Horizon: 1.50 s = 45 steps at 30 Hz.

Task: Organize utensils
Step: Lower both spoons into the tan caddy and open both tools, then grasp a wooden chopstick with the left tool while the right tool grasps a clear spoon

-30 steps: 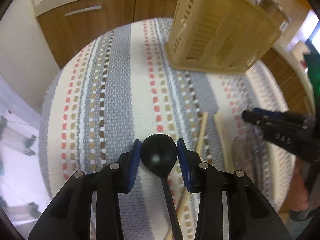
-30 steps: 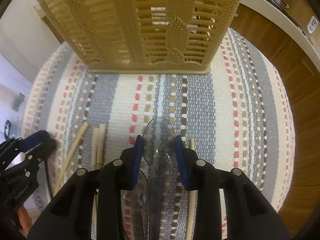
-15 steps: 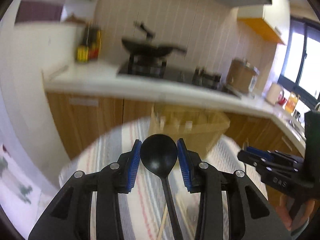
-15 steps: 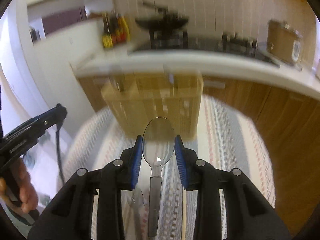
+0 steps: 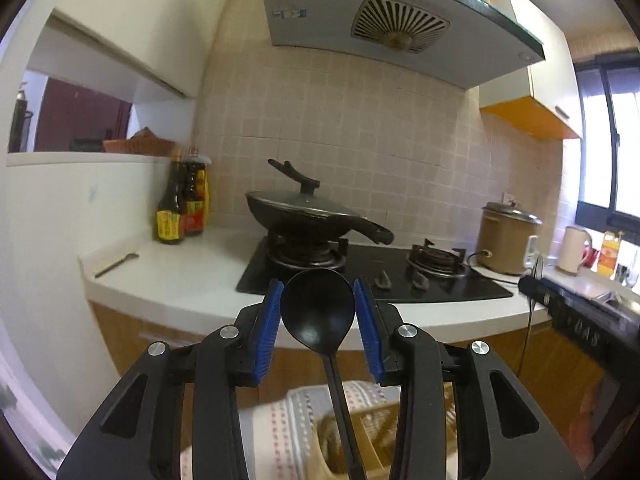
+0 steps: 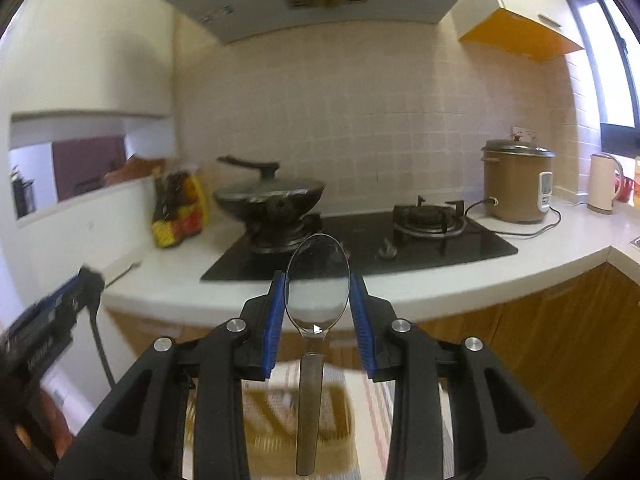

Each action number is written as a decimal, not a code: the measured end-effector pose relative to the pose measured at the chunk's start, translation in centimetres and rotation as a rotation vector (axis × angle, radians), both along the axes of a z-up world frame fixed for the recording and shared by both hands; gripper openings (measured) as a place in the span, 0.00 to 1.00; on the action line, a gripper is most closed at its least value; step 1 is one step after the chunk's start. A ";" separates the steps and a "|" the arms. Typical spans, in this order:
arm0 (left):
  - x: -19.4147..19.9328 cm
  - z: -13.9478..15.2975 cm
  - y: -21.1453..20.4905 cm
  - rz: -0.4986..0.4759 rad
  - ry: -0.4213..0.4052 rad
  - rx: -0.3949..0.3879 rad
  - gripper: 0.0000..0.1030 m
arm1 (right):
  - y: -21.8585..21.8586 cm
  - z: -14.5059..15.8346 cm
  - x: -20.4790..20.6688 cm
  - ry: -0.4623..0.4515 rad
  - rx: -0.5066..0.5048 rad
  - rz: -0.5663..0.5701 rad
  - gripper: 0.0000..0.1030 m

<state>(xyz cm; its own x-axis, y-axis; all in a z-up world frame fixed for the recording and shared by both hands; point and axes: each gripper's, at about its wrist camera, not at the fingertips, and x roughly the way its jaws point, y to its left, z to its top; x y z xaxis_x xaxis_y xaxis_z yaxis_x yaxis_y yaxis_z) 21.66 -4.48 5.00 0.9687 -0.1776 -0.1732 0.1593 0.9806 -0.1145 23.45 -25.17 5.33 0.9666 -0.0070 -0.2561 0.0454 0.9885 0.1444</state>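
Observation:
My left gripper point(image 5: 317, 320) is shut on a black spoon point(image 5: 318, 312), gripping its bowl, with the handle hanging down over the tan slotted utensil basket point(image 5: 384, 444) below. My right gripper point(image 6: 317, 306) is shut on a clear plastic spoon point(image 6: 317, 294), its handle hanging above the same basket point(image 6: 280, 416). Both grippers are raised and point level at the kitchen wall. The right gripper shows at the right edge of the left wrist view point(image 5: 568, 312); the left gripper shows at the left of the right wrist view point(image 6: 48, 320).
The striped cloth point(image 5: 288, 424) lies under the basket. Behind are a white counter point(image 5: 180, 276), a black hob point(image 6: 400, 244) with a lidded wok point(image 5: 308, 216), sauce bottles point(image 5: 180, 200), a rice cooker point(image 6: 516, 184), wooden cabinets point(image 6: 540, 344) and a range hood point(image 5: 380, 24).
Both grippers lifted off the striped cloth with their spoons and tilted up from facing the table to facing the kitchen wall; the basket now lies below them.

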 end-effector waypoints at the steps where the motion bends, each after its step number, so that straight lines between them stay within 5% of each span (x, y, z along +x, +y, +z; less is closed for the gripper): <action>1: 0.8 -0.4 -0.2 -0.002 0.001 0.004 0.34 | 0.0 -0.3 0.6 -0.005 0.000 -0.007 0.28; 15: 4.1 -6.9 -0.1 -0.029 0.012 -0.019 0.34 | 0.4 -7.0 3.3 0.026 -0.084 -0.002 0.29; 31: -2.4 -5.5 1.8 -0.083 0.090 -0.010 0.45 | -0.7 -6.2 -4.7 0.112 -0.038 0.057 0.33; 36: -5.1 -6.9 3.0 -0.142 0.246 -0.006 0.45 | -0.3 -7.4 -7.8 0.253 -0.039 0.106 0.33; 45: -6.3 -14.5 3.1 -0.300 0.645 -0.001 0.45 | 1.1 -12.5 -9.1 0.626 0.025 0.249 0.33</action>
<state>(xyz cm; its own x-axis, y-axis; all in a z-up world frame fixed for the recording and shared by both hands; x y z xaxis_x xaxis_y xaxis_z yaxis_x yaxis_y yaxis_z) 15.39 -1.34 -9.51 0.5823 -0.4212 -0.6954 0.3228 0.9048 -0.2778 14.36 -24.03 -7.13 0.6077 0.2101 -0.7658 -0.1007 0.9770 0.1881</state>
